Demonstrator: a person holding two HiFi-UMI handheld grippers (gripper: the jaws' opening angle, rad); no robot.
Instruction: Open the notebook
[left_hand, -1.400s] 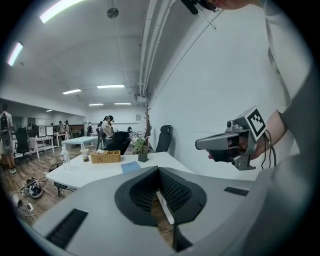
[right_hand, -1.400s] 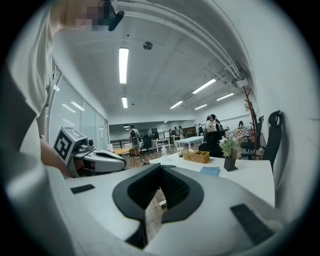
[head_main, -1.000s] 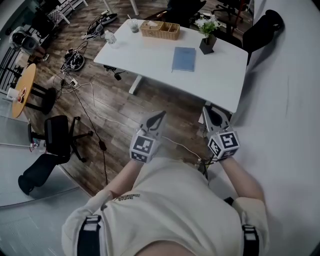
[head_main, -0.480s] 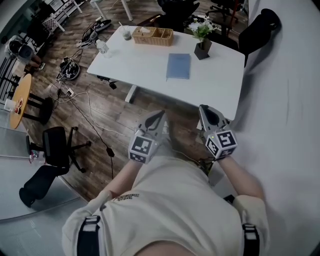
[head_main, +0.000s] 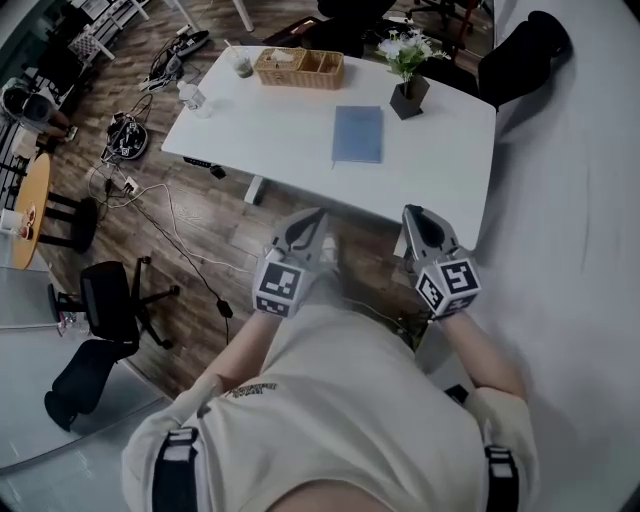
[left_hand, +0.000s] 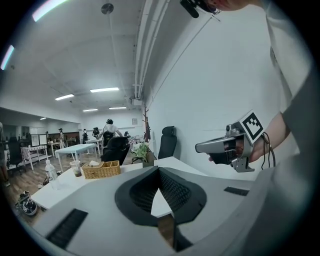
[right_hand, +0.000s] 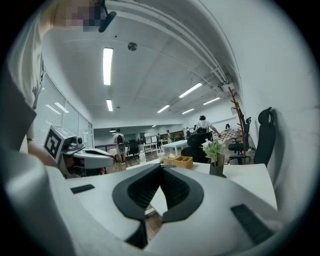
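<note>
The left gripper (head_main: 314, 217) hangs just short of the white table's (head_main: 270, 130) near edge, jaws together on nothing. The closed blue notebook (head_main: 358, 134) lies flat on the table, ahead of and between both grippers, touching neither. The right gripper (head_main: 413, 214) is likewise closed and empty

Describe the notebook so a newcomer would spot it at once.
Find the white table in the upper half of the head view. The notebook lies closed, right of its middle, beside the potted flowers. It is the only flat blue rectangle there; the wicker basket sits further left.
</note>
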